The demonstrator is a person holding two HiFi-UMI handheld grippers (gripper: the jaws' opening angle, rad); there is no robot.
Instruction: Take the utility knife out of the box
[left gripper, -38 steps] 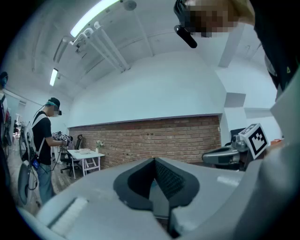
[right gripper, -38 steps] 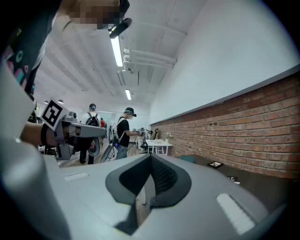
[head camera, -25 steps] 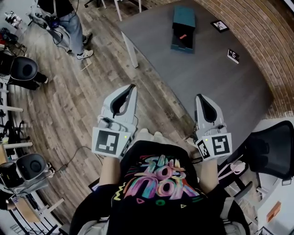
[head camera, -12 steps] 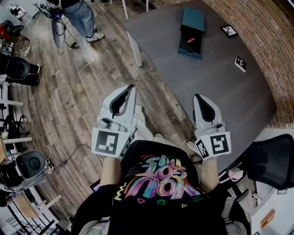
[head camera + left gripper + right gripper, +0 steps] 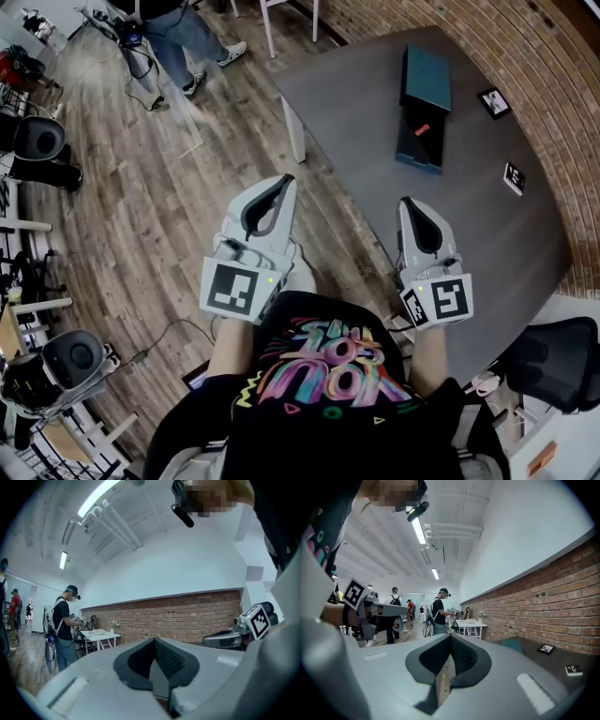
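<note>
While left gripper (image 5: 286,179) and right gripper (image 5: 409,201) are closed, the box (image 5: 427,84) lies open.

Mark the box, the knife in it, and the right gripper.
box (image 5: 413,150): head view, bare floor of its open tray.
knife (image 5: 422,129): head view, its orange part.
right gripper (image 5: 410,202): head view, closed jaw tips.

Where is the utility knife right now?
In the head view, upper right: the orange utility knife lies inside the open box on the grey table, well ahead of the right gripper.
</note>
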